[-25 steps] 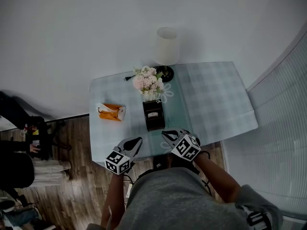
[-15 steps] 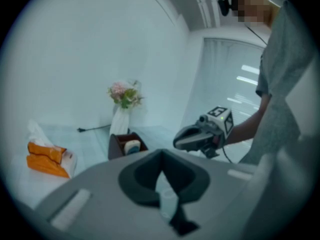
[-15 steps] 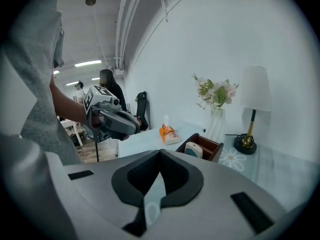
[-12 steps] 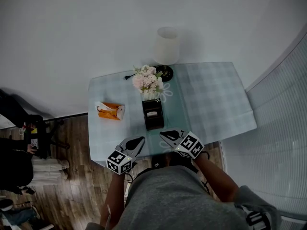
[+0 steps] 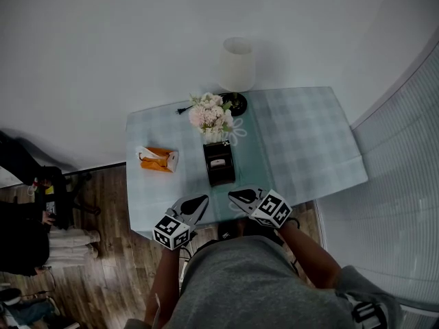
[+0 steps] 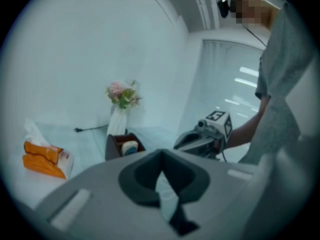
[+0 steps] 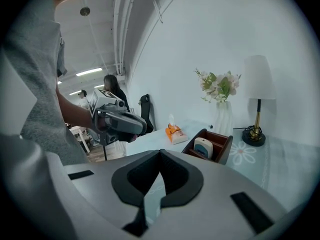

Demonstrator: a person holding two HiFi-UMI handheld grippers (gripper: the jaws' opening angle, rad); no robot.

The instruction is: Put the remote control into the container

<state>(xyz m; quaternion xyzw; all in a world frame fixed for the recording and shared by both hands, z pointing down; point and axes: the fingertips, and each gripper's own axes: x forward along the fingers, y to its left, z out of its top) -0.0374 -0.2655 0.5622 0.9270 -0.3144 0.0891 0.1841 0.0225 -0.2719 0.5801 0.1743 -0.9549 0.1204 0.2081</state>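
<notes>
At 6 o'clock, the left gripper (image 5: 194, 202) and right gripper (image 5: 238, 195) are hovering over the table (image 5: 302, 142) edge, both pinched closed on nothing. At their 12 o'clock, the remote (image 5: 219, 162) is sitting inside the container (image 5: 221, 177). Any careless forward swing is risking toppling the vase (image 5: 214, 137) just behind.

Left gripper (image 5: 197, 202), right gripper (image 5: 237, 196) side by side, tips angled inward, jaws together, nothing held.

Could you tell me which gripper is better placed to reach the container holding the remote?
Right, marginally, I'd say: the right gripper sits slightly nearer the container than the left gripper; both are shut and empty.
</notes>
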